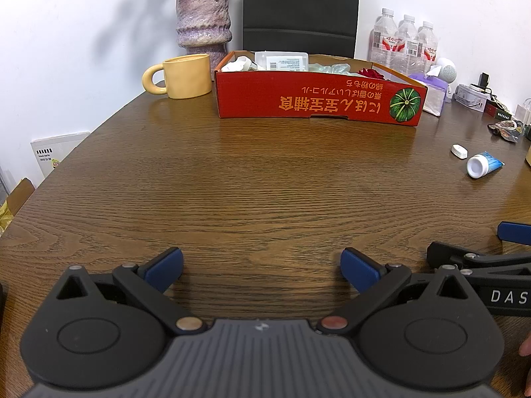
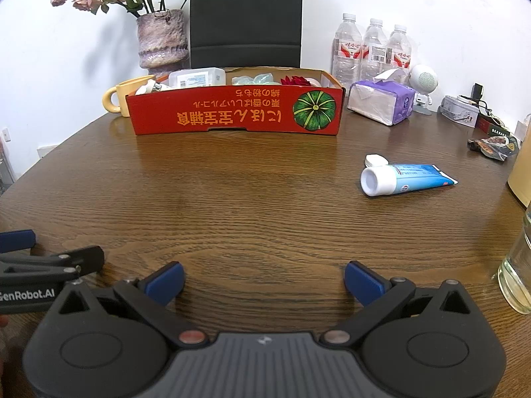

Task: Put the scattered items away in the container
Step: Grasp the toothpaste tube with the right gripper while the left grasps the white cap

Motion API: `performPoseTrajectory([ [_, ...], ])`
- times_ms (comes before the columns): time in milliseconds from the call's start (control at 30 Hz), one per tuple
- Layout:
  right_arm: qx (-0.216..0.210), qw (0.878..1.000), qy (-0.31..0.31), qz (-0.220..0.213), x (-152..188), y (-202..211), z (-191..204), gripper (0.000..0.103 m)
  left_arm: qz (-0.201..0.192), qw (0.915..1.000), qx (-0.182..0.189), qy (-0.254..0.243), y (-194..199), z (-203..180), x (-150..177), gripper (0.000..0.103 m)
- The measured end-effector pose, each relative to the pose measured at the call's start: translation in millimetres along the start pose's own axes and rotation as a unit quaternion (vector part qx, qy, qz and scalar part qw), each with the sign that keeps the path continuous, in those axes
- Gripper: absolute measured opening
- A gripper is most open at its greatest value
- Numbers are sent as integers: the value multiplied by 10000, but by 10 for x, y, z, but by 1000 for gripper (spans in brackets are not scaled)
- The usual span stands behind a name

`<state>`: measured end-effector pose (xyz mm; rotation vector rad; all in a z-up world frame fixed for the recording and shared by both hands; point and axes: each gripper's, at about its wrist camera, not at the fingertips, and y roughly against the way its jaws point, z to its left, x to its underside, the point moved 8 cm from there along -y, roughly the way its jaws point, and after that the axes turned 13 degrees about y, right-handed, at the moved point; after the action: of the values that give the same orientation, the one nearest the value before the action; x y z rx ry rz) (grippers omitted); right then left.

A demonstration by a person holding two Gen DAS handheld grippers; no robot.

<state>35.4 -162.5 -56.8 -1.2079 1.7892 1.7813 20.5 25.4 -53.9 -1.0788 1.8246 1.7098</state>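
Observation:
A red cardboard box (image 1: pixel 318 102) (image 2: pixel 232 112) with a green pumpkin print stands at the far side of the wooden table, holding a white packet, pale wrappers and a red flower. On the right lie a blue toothpaste tube (image 2: pixel 405 179) (image 1: pixel 483 165) with a white cap and a small white case (image 2: pixel 374 160) (image 1: pixel 459 151) touching it. My left gripper (image 1: pixel 262 265) is open and empty over bare wood near the front. My right gripper (image 2: pixel 264 278) is also open and empty, well short of the tube. Each gripper shows at the other view's edge.
A yellow mug (image 1: pixel 182 76) and a purple vase (image 1: pixel 203 20) stand left of the box. Water bottles (image 2: pixel 371 49), a tissue pack (image 2: pixel 381 99) and a snack wrapper (image 2: pixel 494 146) sit at the right. A glass (image 2: pixel 519 265) stands close at the right edge.

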Motion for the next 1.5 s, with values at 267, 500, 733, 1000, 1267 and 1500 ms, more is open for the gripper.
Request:
performPoseTrajectory([
  [267,-122,9998,141,62,15,35,-35,103,-15,10000,23,-18,3,-8,-2,103],
  [500,1063,9930,-500,-95,-300,-57,-793,103,-505,9949,291,-819,-64,-294,-391,103],
  [733,1066,9868,-1124,466,-406,-733,-1346,81,-647,9887,837,-1062,-147,-709,-911,103],
  [1000,866,9926,-838,160,-176,-383,-1266,28,-210,9734,1581,-1646,-745,-1557,-1045,103],
  [1267,759,9952,-617,81,64,-29,-1047,26,224,9309,2380,-2761,-1332,-2500,-684,103],
  [1500,759,9953,-594,-44,94,-25,-1114,29,513,9338,2693,-2300,-1505,-2547,-659,77],
])
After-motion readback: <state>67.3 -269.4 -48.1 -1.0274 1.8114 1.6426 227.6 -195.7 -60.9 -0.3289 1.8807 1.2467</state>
